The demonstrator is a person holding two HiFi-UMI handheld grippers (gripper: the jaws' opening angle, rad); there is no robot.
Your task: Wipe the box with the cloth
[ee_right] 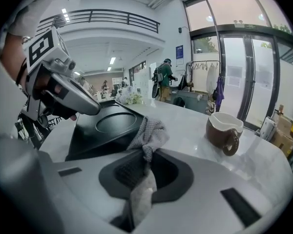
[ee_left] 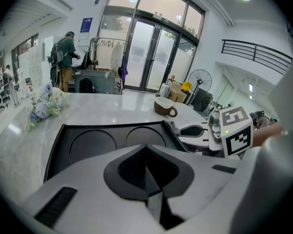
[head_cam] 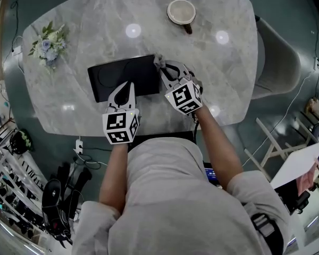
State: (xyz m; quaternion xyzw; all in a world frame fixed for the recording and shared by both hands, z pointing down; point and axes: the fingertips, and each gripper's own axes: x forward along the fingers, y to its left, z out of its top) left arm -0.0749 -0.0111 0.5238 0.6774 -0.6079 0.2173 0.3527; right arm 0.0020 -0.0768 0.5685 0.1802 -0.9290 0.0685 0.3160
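A flat black box [head_cam: 119, 73] with two round recesses in its top lies on the marble table [head_cam: 218, 78]. My left gripper [head_cam: 128, 85] is shut with nothing in it, and its tips hang over the box's near edge [ee_left: 97, 140]. My right gripper [head_cam: 164, 69] is shut on a grey waffle cloth [head_cam: 160, 61] at the box's right end. In the right gripper view the cloth [ee_right: 149, 133] bunches out past the jaws and rests against the corner of the box [ee_right: 105, 126]. The left gripper [ee_right: 63, 94] shows at that view's left.
A brown and white cup [head_cam: 181, 12] stands at the table's far side. A small bunch of flowers [head_cam: 49, 44] lies at the far left. A grey chair [head_cam: 279, 62] is at the table's right end. Cables and gear [head_cam: 21, 185] crowd the floor at lower left.
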